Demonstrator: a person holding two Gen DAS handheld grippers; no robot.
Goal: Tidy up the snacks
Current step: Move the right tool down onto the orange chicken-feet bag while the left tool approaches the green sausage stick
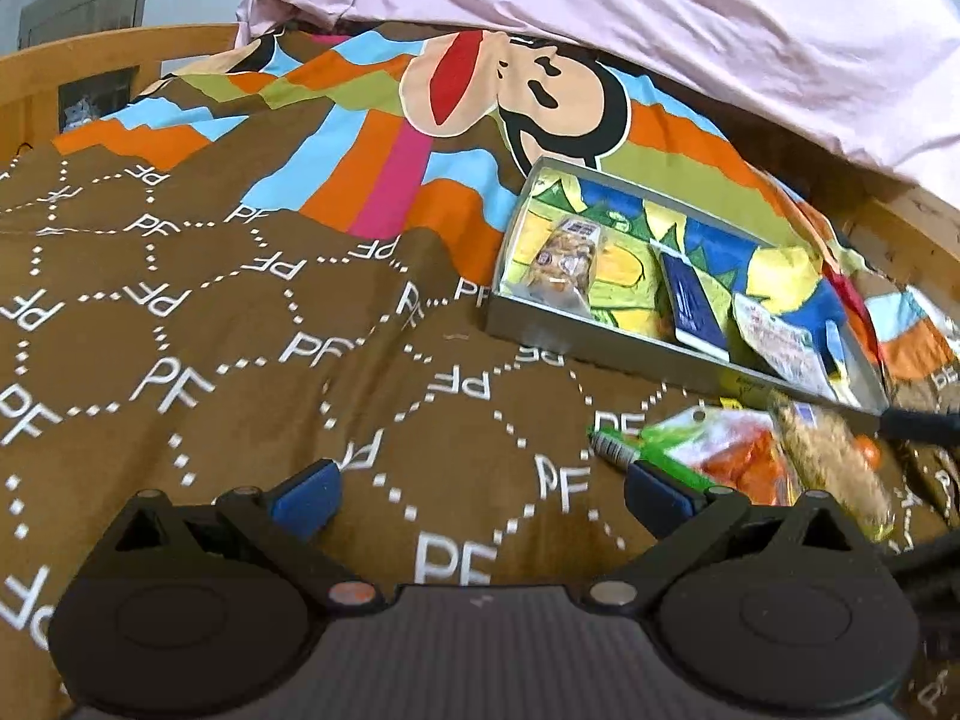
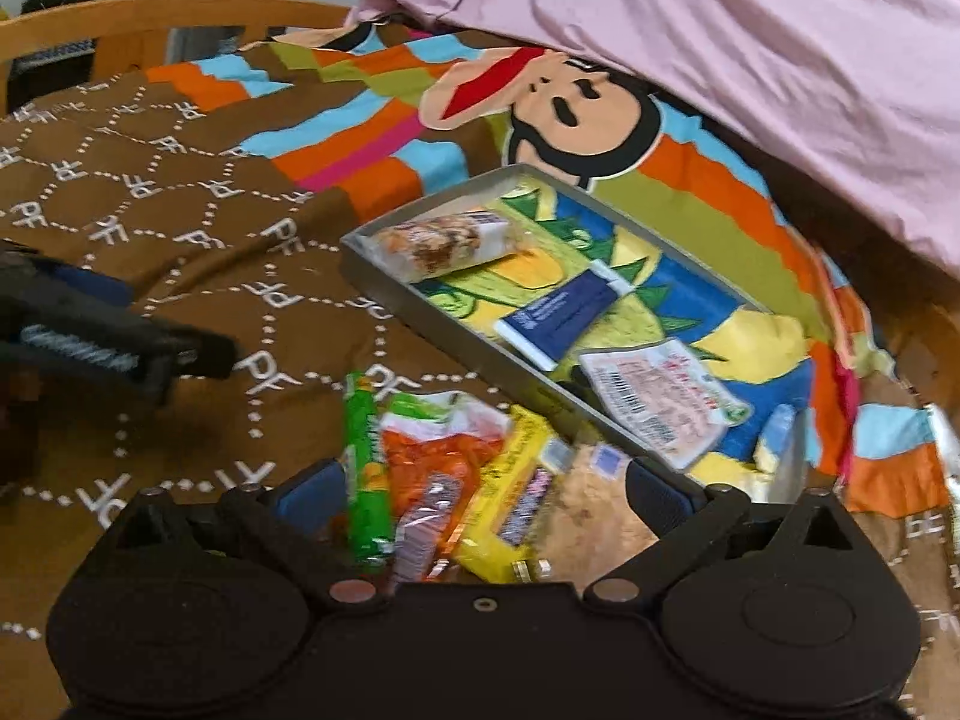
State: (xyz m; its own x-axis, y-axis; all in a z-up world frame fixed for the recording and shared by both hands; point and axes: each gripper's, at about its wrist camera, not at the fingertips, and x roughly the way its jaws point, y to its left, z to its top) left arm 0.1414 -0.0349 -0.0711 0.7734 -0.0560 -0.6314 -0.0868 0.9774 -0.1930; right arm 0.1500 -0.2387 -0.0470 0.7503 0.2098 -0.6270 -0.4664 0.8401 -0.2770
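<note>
A shallow metal tray (image 2: 432, 330) with a colourful printed base lies on the bed. Inside it are a nut bar (image 2: 444, 246), a dark blue packet (image 2: 558, 318) and a white barcoded packet (image 2: 660, 402). In front of the tray sits a loose pile: a green tube (image 2: 363, 468), an orange packet (image 2: 438, 462), a yellow packet (image 2: 510, 510) and a tan bar (image 2: 594, 516). My right gripper (image 2: 486, 492) is open just above this pile. My left gripper (image 1: 483, 498) is open over bare bedspread, left of the tray (image 1: 600, 351) and the orange packet (image 1: 720, 456).
A brown patterned bedspread (image 1: 240, 330) covers the bed. A pink blanket (image 1: 660, 18) is bunched behind the tray. A wooden bed rail (image 2: 150, 12) runs along the back. The left gripper's body (image 2: 90, 330) shows at the left of the right wrist view.
</note>
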